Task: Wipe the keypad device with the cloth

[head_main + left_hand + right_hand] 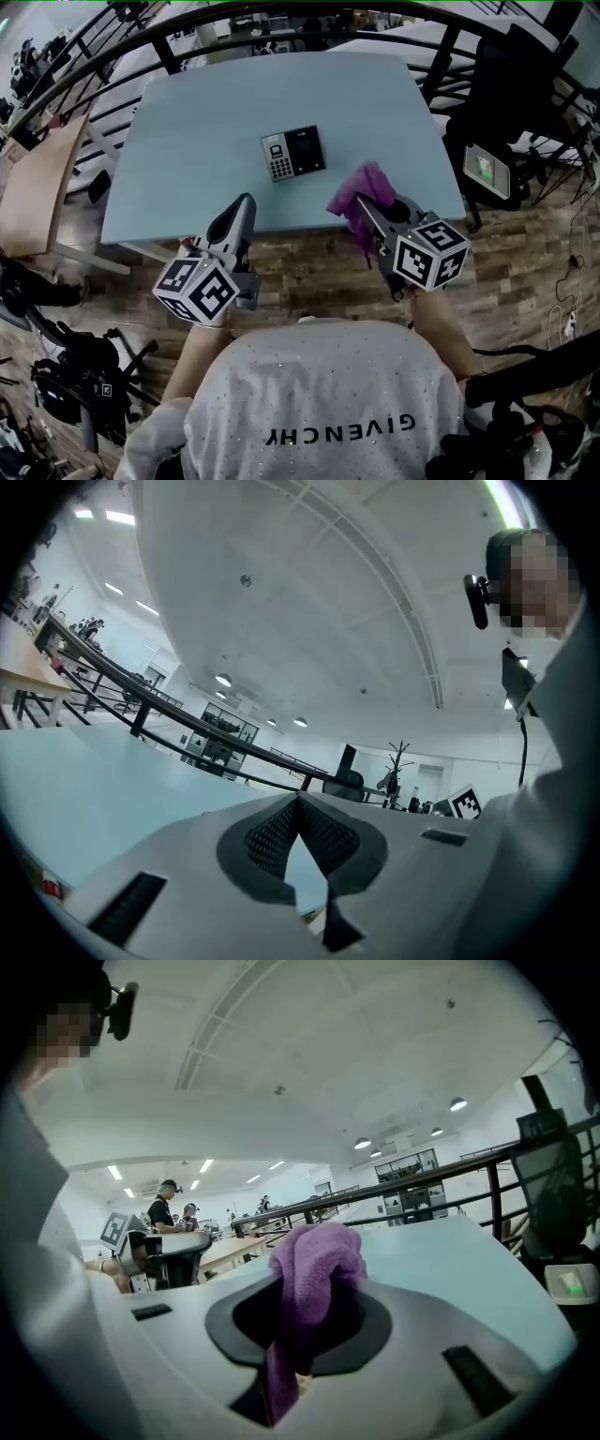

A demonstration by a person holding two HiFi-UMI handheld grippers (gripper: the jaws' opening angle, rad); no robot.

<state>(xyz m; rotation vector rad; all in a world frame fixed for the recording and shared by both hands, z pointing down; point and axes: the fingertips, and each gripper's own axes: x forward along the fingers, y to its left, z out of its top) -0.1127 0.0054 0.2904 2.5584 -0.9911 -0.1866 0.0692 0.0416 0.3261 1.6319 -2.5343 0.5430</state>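
Lying flat near the middle of the pale blue counter (pixel 187 122), the keypad device (pixel 292 154) shows a grey key block on its left part and a dark panel on its right, and it is turned a little askew to the counter's edges. Neither tool touches it.

The right tongs (pixel 362 202) are clamped on the purple cloth (pixel 362 187). In the head view the cloth bunches up at their tip over the near edge of the counter, near the device and to its right on the person's side. In the right gripper view the cloth (pixel 315 1258) stands up in a folded lump between the right tongs (pixel 302 1312), and a strip of it hangs down through them.

The left tongs (pixel 247 201) are held over the near edge of the counter, left of the device and apart from it, pointing roughly toward it. In the left gripper view the left tongs (pixel 298 801) are together at the tip, the ribbed pads (pixel 272 836) meeting with nothing between them.

Each tool carries a marker cube, the left one (pixel 195 289) and the right one (pixel 431 255), both over the wooden floor (pixel 309 267) in front of the person's white shirt (pixel 319 403). A black chair (pixel 516 84) stands just beyond the counter's right side.
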